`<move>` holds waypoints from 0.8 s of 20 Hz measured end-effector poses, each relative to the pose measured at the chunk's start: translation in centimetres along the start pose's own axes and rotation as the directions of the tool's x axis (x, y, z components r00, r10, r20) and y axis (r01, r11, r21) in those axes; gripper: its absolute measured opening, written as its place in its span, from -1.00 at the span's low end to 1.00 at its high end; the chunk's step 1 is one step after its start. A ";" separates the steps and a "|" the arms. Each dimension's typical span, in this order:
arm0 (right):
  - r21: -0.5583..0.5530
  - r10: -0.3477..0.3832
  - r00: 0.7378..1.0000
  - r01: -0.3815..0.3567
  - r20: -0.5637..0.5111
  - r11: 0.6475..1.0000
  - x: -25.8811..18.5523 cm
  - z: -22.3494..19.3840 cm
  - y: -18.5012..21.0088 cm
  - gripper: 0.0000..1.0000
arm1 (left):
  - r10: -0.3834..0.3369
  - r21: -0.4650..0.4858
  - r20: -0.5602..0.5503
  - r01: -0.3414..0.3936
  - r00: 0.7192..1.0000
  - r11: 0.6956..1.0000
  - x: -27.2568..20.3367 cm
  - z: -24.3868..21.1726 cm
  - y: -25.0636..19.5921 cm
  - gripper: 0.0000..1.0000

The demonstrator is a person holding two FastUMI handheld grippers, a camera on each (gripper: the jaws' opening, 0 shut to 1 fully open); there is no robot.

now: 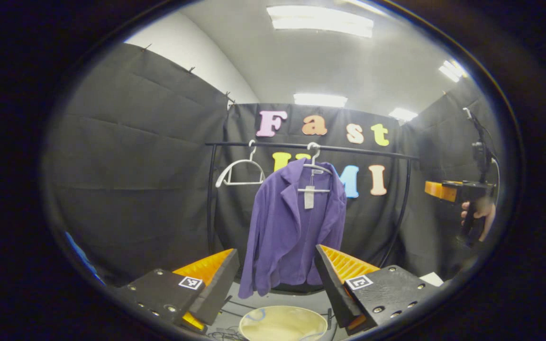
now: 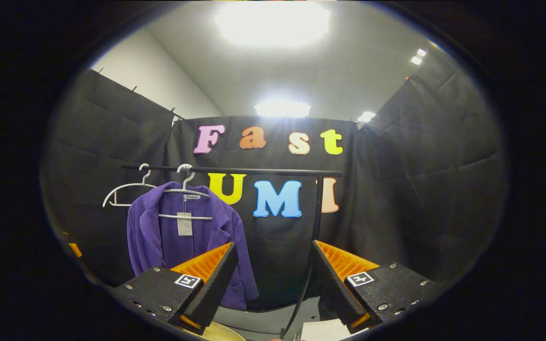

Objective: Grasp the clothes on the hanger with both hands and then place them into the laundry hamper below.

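A purple jacket [image 1: 289,227] hangs on a white hanger [image 1: 315,170] from a black rail [image 1: 311,148], some way ahead of me. My left gripper [image 1: 275,274] is open, its fingers framing the jacket's lower part from a distance. Below it, the round pale rim of the laundry hamper [image 1: 282,323] sits on the floor. In the right gripper view the jacket [image 2: 159,237] hangs to the left, and my right gripper [image 2: 273,270] stands open, off to the jacket's right. The right gripper [image 1: 448,191] also appears at the far right of the left gripper view, held by a hand [image 1: 479,215].
A second, bare white hanger [image 1: 240,173] hangs left of the jacket on the same rail. The rack's black upright posts [image 2: 317,213] stand at each end. Black cloth walls close in the booth on three sides. A white sheet [image 2: 325,330] lies low in the right gripper view.
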State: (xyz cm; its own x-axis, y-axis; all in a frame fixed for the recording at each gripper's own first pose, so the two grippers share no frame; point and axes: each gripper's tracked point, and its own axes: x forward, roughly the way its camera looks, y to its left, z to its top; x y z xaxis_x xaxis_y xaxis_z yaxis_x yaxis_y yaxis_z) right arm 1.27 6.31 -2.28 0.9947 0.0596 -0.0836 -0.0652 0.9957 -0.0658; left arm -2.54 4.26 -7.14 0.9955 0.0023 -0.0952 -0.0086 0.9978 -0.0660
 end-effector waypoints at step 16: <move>0.059 0.245 0.970 -0.245 0.003 0.968 12.7 2.3 9.9 0.92 | 0.072 -0.140 0.023 -0.068 0.997 0.988 15.8 6.2 -3.0 0.85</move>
State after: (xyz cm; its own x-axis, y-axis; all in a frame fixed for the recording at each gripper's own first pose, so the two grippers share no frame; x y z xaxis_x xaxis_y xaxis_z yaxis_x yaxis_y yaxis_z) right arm 13.46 17.10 -1.66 0.9487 0.3017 -0.0946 -0.3017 0.9533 0.0151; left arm 13.77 1.76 -2.32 0.9941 0.0759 -0.0770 -0.0899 0.9760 -0.1983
